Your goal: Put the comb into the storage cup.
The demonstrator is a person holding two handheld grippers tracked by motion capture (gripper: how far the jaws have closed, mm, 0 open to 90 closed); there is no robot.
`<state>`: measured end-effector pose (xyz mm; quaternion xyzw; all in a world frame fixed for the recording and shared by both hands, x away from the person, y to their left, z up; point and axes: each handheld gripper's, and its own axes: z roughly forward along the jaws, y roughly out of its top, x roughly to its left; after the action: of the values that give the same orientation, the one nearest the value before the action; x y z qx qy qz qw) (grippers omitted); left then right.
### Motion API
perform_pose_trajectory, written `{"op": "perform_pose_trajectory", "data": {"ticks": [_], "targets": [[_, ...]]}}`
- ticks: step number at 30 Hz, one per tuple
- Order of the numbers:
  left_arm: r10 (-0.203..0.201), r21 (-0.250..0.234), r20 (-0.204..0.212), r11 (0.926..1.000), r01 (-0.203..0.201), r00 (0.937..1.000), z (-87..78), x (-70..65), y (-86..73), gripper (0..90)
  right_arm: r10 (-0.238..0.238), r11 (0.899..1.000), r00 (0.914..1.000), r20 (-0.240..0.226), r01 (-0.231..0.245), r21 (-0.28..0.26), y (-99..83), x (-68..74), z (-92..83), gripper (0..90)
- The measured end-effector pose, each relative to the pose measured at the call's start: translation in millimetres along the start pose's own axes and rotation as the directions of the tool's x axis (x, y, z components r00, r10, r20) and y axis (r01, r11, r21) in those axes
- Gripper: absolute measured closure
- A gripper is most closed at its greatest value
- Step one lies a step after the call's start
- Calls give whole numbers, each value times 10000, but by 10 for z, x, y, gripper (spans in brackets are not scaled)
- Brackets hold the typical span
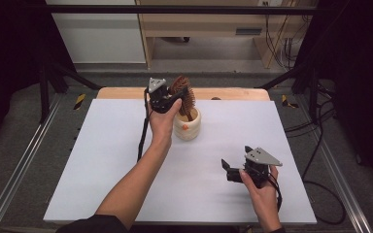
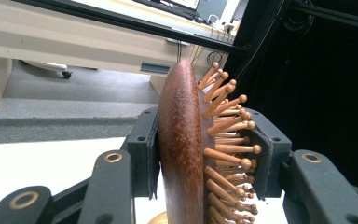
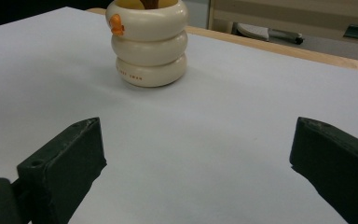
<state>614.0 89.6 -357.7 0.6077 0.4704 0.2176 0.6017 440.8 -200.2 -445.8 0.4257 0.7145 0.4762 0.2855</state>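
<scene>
A brown wooden hairbrush [image 1: 183, 93] stands upright with its handle down in a cream ribbed cup [image 1: 187, 127] at the table's far middle. My left gripper [image 1: 177, 98] is shut on the brush head, above the cup. In the left gripper view, one pad lies on the smooth back of the hairbrush [image 2: 182, 154] and the other against its peg bristles, with my left gripper [image 2: 205, 140] closed around both. My right gripper [image 1: 229, 171] is open and holds nothing, low over the white table top [image 1: 126, 194] at the front right. From my right gripper [image 3: 196, 154], the cup [image 3: 149, 46] stands ahead, apart from the jaws.
A wooden table edge [image 1: 233, 93] runs along the far side, with a desk and cabinet [image 1: 199, 24] beyond it. Cables [image 1: 320, 145] trail on the floor at the right. Metal rails [image 1: 19, 170] flank the table.
</scene>
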Motion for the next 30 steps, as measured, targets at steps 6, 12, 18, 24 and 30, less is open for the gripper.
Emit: {"op": "perform_pose_trajectory", "data": {"ticks": [6,12,18,24,30], "targets": [[-32,-5,-4,10000,32,10000,-1,14,-2,516,-3,10000,10000,-11,3,21,0,1,-1,34],[-51,-13,6,10000,51,10000,-5,22,-4,515,-26,10000,10000,-20,26,34,-1,2,0,34],[-58,-15,19,10000,58,10000,-8,28,-6,515,-26,10000,10000,-12,26,25,-1,4,2,34],[-82,-37,31,10000,82,10000,-11,38,-10,514,-28,10000,10000,-12,28,39,-2,5,2,34],[-152,-22,37,9999,152,9999,-20,61,-13,513,-23,10000,10000,-8,23,37,-2,4,1,34]]}}
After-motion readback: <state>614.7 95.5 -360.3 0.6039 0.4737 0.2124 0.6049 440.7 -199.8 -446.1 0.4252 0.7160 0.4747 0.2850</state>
